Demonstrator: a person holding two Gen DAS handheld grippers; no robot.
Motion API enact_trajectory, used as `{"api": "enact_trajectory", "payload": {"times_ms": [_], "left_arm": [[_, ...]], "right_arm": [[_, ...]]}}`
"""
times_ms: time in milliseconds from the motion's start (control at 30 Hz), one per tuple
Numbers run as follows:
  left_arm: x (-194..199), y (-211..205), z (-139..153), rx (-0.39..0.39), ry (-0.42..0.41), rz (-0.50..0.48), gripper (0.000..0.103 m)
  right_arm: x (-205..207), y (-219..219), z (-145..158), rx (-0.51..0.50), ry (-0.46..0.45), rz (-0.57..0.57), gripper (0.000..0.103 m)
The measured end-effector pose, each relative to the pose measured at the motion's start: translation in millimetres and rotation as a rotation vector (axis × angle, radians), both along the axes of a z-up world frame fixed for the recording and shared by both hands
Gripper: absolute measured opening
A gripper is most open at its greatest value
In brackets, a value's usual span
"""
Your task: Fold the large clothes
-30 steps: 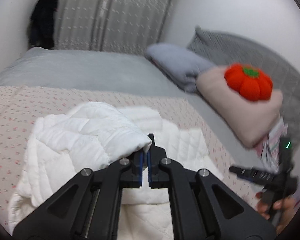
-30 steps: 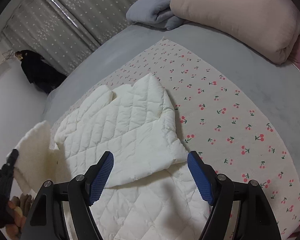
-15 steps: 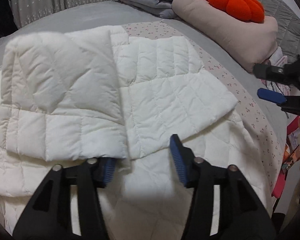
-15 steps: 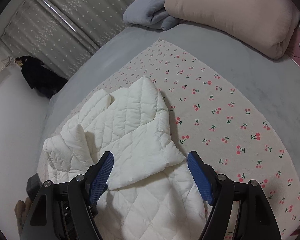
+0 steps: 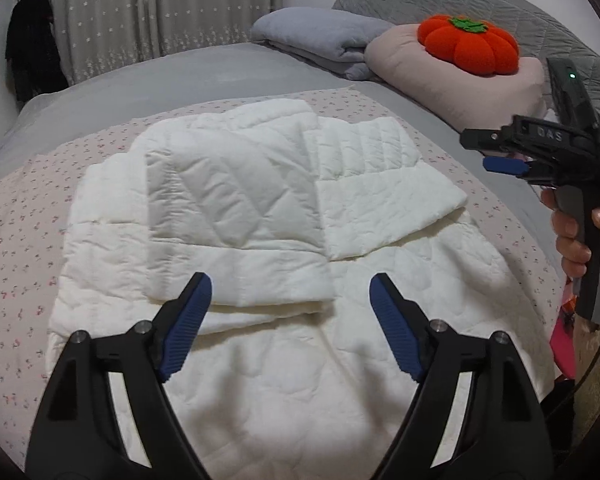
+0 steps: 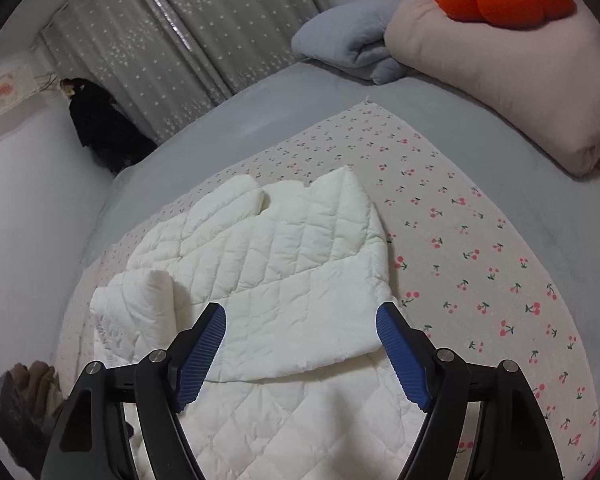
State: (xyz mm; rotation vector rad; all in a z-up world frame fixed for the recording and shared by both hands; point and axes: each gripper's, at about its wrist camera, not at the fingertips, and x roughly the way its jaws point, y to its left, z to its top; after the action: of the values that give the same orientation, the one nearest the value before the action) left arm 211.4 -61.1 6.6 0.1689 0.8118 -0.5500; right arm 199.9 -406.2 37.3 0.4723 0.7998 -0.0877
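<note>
The white quilted jacket (image 5: pixel 236 208) lies flat on the cherry-print sheet (image 6: pixel 480 248), both sleeves folded across its body. My left gripper (image 5: pixel 290 292) angles down above the hem, its jaws having just opened wide, holding nothing. My right gripper (image 6: pixel 300 320) hovers likewise, wide and empty.

The white quilted padded jacket (image 5: pixel 236 208) lies flat on the cherry-print pink sheet (image 6: pixel 480 248), both sleeves folded in across its front.
</note>
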Motion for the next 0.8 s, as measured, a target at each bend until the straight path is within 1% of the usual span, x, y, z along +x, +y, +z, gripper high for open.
{"api": "enact_trajectory", "payload": {"times_ms": [100, 167, 233, 300, 400, 467, 500, 533, 567, 600, 633, 667, 700, 733, 800], "left_arm": [[17.2, 25.9, 2.1, -0.020, -0.014, 0.075, 0.082], [28.8, 46.7, 0.5, -0.012, -0.032, 0.149, 0.082], [43.3, 69.1, -3.4, -0.013, -0.009, 0.241, 0.082], [53.1, 94.5, -7.9, -0.047, 0.026, 0.321, 0.082], [62.3, 120.6, -20.9, -0.109, 0.077, 0.379, 0.081], [67.6, 128.0, -32.0, -0.115, 0.104, 0.406, 0.081], [68.3, 131.6, -37.2, -0.116, 0.114, 0.411, 0.077], [69.2, 134.4, -42.6, -0.118, 0.131, 0.411, 0.068], [71.9, 135.5, -48.5, -0.117, 0.157, 0.407, 0.062], [74.5, 136.2, -54.8, -0.106, 0.184, 0.411, 0.053], [74.8, 136.7, -60.3, -0.083, 0.201, 0.422, 0.045], [76.3, 137.0, -65.8, -0.061, 0.215, 0.435, 0.040], [78.7, 138.9, -71.1, -0.048, 0.233, 0.445, 0.032], [79.2, 141.4, -73.7, -0.059, 0.249, 0.452, 0.031], [79.1, 147.7, -74.7, -0.100, 0.267, 0.459, 0.029]], "right_arm": [[9.1, 36.0, 3.3, -0.064, -0.014, 0.092, 0.082], [16.3, 64.4, 3.7, -0.104, -0.022, 0.160, 0.082], [22.1, 101.2, 3.7, -0.149, -0.043, 0.256, 0.082], [25.2, 144.0, 1.0, -0.217, -0.064, 0.376, 0.082], [24.1, 209.5, -12.1, -0.369, -0.088, 0.552, 0.082], [25.2, 240.6, -25.0, -0.447, -0.089, 0.628, 0.082], [27.6, 255.7, -33.9, -0.498, -0.082, 0.643, 0.082], [31.7, 264.7, -42.0, -0.541, -0.071, 0.645, 0.080], [36.0, 274.0, -51.3, -0.594, -0.056, 0.643, 0.080], [41.4, 282.2, -62.7, -0.660, -0.040, 0.634, 0.077], [44.9, 286.4, -70.6, -0.715, -0.033, 0.615, 0.067], [48.8, 288.3, -77.1, -0.767, -0.028, 0.590, 0.060], [54.0, 285.5, -80.4, -0.790, -0.020, 0.561, 0.051], [57.6, 280.2, -78.6, -0.773, -0.019, 0.537, 0.049], [63.9, 257.1, -64.4, -0.685, -0.043, 0.463, 0.048]]}}
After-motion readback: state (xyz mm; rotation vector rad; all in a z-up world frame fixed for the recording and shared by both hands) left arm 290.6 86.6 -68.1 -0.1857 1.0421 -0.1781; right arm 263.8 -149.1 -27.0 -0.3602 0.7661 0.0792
